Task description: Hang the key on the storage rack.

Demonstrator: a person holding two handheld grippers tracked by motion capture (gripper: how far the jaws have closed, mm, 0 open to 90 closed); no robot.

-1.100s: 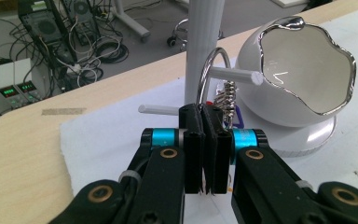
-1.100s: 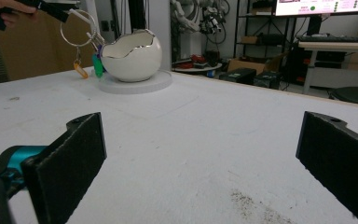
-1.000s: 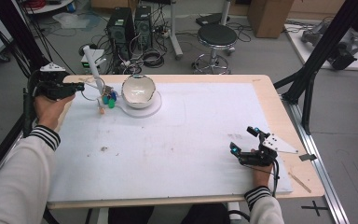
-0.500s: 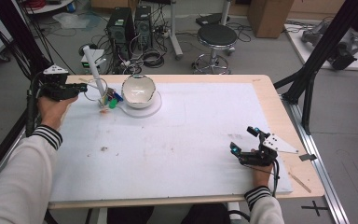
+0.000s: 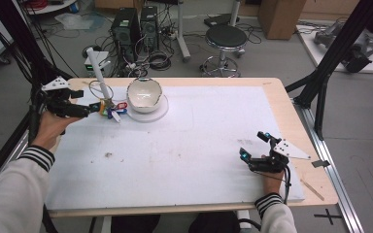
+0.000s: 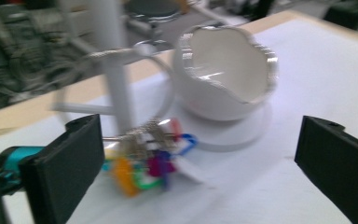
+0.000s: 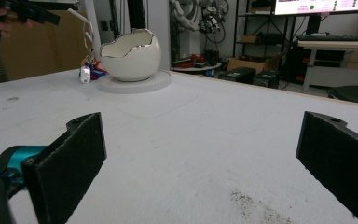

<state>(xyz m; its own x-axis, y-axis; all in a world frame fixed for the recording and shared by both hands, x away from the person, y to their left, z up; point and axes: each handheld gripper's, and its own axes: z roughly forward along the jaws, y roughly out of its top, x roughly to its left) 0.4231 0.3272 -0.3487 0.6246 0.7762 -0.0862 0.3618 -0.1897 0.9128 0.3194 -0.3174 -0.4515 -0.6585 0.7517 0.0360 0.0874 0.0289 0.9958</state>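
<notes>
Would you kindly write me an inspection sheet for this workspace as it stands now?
Surface: white mat over a wooden table, with a small dark smudge.
Job's things: bunch of colourful keys lying at the foot of a white stand, beside an egg-shaped white bowl on a round white base.
Clutter: nothing seen.
Grippers: left tongs open, having just opened, close to the keys with nothing between the jaws; right tongs open, resting on the mat.
Cables: one trails from the right tongs along the wrist; tangled leads on the floor.
Surroundings: computer towers, a stool, black frame struts.
</notes>
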